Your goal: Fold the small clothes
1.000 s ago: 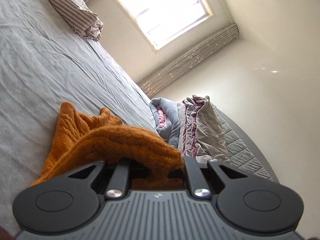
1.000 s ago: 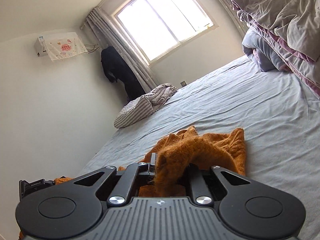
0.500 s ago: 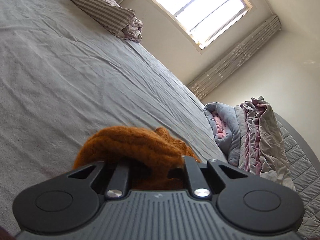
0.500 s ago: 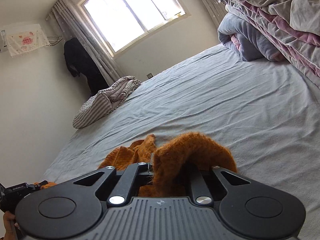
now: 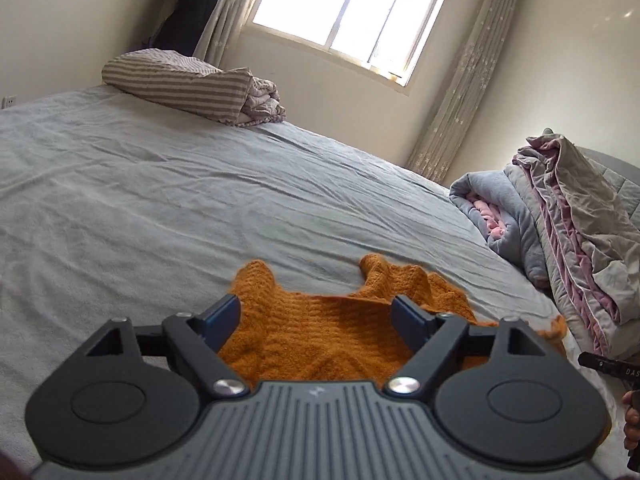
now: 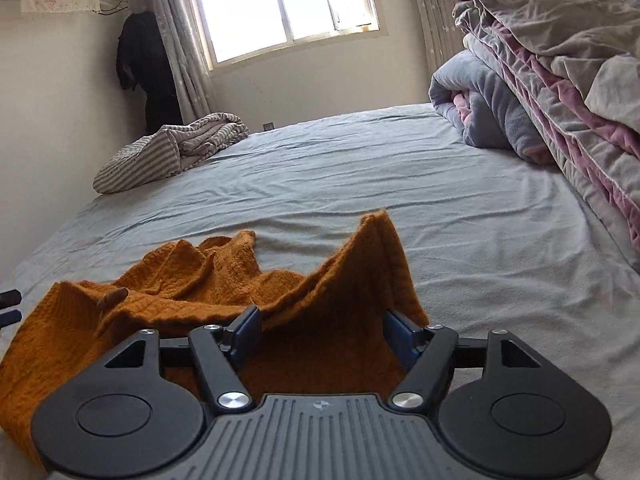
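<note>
- Both claws, left (image 5: 316, 316) and right (image 6: 322, 332), spread wide over the orange sweater (image 6: 168, 292), gripping nothing.
- Judged step: a fold just laid on the bed (image 6: 460, 216).
- Next: pinch an edge again.

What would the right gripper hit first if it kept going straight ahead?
The orange knit. It lies between the open right gripper fingers and peaks just ahead. Past it is bare bed sheet, though depth is hard to judge.
</note>
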Action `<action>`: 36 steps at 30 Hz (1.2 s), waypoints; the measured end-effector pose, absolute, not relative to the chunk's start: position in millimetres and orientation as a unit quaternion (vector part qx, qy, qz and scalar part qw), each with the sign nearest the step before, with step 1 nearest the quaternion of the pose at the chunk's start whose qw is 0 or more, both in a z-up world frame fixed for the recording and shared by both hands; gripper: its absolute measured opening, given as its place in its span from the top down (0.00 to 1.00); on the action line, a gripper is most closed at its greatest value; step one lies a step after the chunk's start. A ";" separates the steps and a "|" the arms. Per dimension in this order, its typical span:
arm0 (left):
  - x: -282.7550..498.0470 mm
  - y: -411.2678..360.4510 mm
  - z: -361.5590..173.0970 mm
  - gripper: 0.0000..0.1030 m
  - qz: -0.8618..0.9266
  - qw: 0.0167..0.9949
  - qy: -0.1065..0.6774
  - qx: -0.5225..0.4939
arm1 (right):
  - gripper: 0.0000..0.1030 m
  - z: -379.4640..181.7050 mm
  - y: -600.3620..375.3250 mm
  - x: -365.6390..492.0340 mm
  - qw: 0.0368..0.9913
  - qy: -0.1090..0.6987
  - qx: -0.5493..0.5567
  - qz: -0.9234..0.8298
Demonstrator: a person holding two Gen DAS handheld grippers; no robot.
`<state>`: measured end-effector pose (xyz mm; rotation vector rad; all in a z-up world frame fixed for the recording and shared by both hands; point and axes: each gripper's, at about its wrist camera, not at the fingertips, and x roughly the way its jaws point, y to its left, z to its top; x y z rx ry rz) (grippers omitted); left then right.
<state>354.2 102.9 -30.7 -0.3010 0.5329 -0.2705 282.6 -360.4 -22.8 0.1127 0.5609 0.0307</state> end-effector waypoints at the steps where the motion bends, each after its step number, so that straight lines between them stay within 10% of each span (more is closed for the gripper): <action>1: 350.1 100.6 -28.0 0.17 -0.134 0.946 0.262 -0.138 | 0.29 -20.2 -356.8 277.5 0.960 0.274 0.047 0.019; 12: 367.8 114.3 -58.1 0.16 -0.060 0.941 0.324 -0.072 | 0.26 -31.0 -362.6 289.6 0.953 0.302 0.005 0.007; 16: 395.6 124.6 -71.6 0.32 -0.069 0.929 0.346 -0.110 | 0.26 -38.5 -387.9 318.5 0.945 0.322 0.047 -0.021; 19: 414.8 122.1 -72.4 0.61 -0.073 0.921 0.352 -0.150 | 0.36 -49.5 -396.7 345.9 0.938 0.337 0.066 -0.053; 21: 422.3 115.3 -69.1 0.85 -0.075 0.923 0.344 -0.155 | 0.75 -57.6 -396.7 356.4 0.934 0.344 0.082 -0.046; 22: 423.0 111.9 -66.8 0.88 -0.073 0.926 0.338 -0.149 | 0.77 -59.2 -393.2 356.8 0.937 0.336 0.076 -0.050; 36: 465.6 83.8 -28.5 0.90 -0.019 0.979 0.161 -0.121 | 0.88 -24.1 -371.2 375.6 0.984 0.121 -0.031 -0.124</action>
